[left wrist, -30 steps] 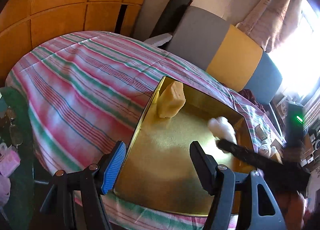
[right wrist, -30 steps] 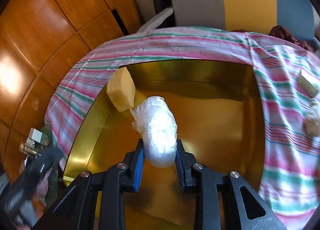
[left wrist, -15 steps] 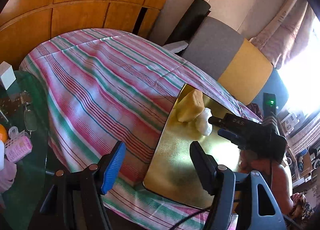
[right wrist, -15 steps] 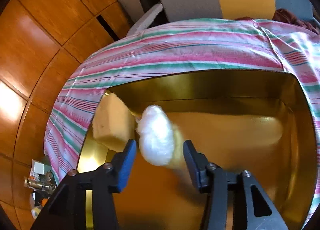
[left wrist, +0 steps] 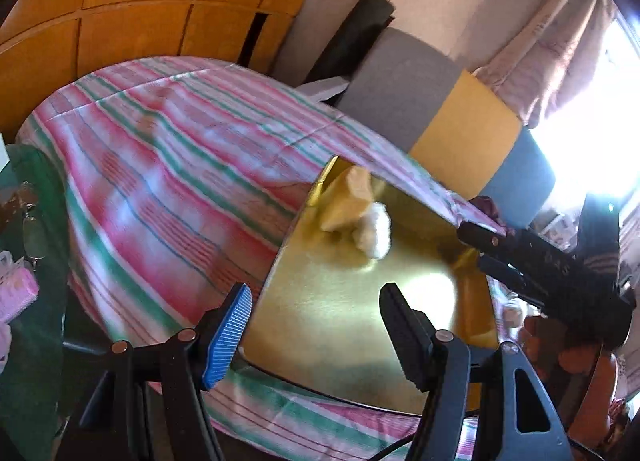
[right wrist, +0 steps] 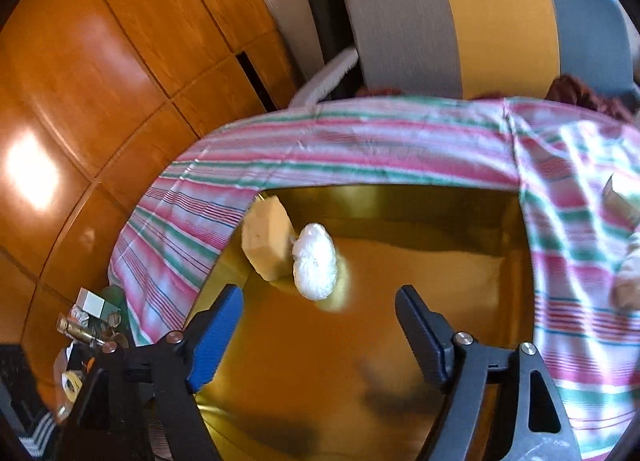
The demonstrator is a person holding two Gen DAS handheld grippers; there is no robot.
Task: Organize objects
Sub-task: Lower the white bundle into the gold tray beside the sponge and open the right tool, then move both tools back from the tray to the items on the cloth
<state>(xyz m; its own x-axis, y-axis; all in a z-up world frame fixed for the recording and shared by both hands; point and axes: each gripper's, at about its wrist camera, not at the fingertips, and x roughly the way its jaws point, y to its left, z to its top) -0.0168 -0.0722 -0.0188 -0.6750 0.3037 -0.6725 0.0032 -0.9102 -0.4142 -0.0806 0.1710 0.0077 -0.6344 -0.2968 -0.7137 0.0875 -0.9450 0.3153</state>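
A shiny gold tray (right wrist: 400, 341) (left wrist: 340, 321) lies on the striped cloth. In its far left corner a white plastic-wrapped bundle (right wrist: 315, 267) (left wrist: 374, 229) rests against a yellow sponge block (right wrist: 267, 239) (left wrist: 348, 201). My right gripper (right wrist: 316, 325) hangs above the tray just short of the bundle, its jaws opening, nothing between them. In the left wrist view it (left wrist: 476, 249) reaches in from the right. My left gripper (left wrist: 314, 331) stands open over the tray's near left edge, empty.
The pink, green and white striped cloth (left wrist: 168, 181) covers the table. Two small pale objects (right wrist: 628, 273) lie on it right of the tray. A grey, yellow and blue cushion (right wrist: 460, 21) and wooden panels (right wrist: 100, 61) stand behind. Clutter (right wrist: 88, 325) sits low at left.
My right gripper has let go of the white bundle, which now rests in the tray against the sponge. It has opened wide and drawn up and back. The left gripper stays open.
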